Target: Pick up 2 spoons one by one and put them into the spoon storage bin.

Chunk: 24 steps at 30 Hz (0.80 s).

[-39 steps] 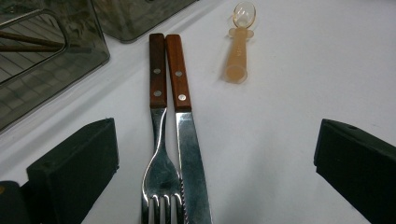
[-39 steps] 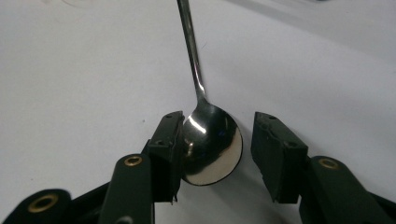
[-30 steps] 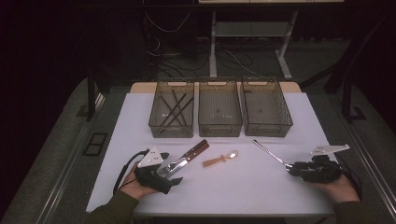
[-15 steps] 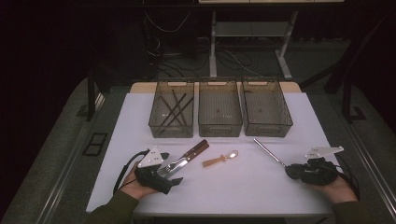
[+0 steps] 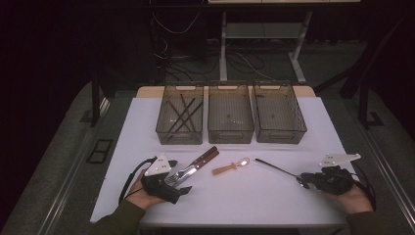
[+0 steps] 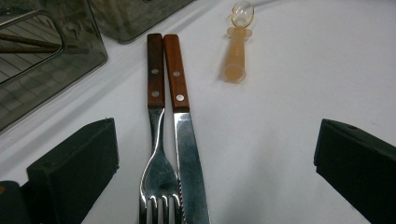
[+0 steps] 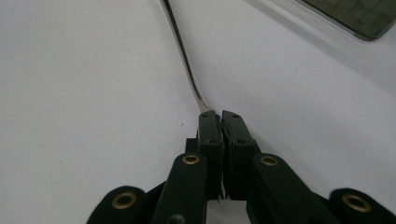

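Since the earlier frames, the right gripper (image 5: 302, 180) has been closing its jaws, and now they are clamped together on the near end of a thin metal utensil (image 5: 275, 166). This hand has shifted only a little, and the left gripper (image 5: 182, 187) has stayed in place. In the right gripper view, the right gripper (image 7: 219, 115) has its two black pads pressed together, with only a narrow slit between them, and the metal utensil (image 7: 183, 53) comes out from between the tips and runs away across the white table (image 7: 79, 93). What kind of utensil it is I cannot tell, because its near end is hidden inside the jaws. In the high view the utensil lies slanted on the table (image 5: 254, 203), from the right gripper toward the middle.

The left gripper has its jaws wide apart and holds nothing. In the left gripper view, a fork (image 6: 157, 140) and a knife (image 6: 184, 140), both with brown wooden handles, lie side by side and touching, between the two open jaws. Farther off, a small spoon (image 6: 236, 46) with an orange handle and a clear bowl lies apart from them.

Three clear bins (image 5: 231, 120) stand in a row at the far side of the table; the left one holds dark chopsticks (image 5: 180, 115).

No readable writing or brand can be seen; the marks on the spoon handle are too small to read.
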Each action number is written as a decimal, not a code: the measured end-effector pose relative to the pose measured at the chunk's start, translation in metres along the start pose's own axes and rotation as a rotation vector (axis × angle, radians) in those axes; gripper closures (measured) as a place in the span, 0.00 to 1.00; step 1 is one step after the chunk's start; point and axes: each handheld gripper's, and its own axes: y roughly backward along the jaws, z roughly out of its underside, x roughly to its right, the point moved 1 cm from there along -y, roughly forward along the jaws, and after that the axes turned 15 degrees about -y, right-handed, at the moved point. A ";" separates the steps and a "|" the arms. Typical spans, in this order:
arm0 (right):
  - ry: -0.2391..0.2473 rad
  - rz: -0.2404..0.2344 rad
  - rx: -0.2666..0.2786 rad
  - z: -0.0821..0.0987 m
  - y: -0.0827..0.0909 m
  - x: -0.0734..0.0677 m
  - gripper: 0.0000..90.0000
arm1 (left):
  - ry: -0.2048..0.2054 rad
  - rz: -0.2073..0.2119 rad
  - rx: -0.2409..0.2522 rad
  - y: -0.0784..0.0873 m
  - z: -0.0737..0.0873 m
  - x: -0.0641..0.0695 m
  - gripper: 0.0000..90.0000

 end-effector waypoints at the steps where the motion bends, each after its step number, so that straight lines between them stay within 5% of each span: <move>1: 0.000 0.002 -0.001 0.000 0.000 0.000 0.97 | 0.000 -0.001 0.001 0.000 0.000 0.000 0.00; 24: -0.043 0.036 0.120 -0.012 0.013 -0.001 0.97 | -0.004 0.009 -0.004 -0.001 0.001 -0.001 0.00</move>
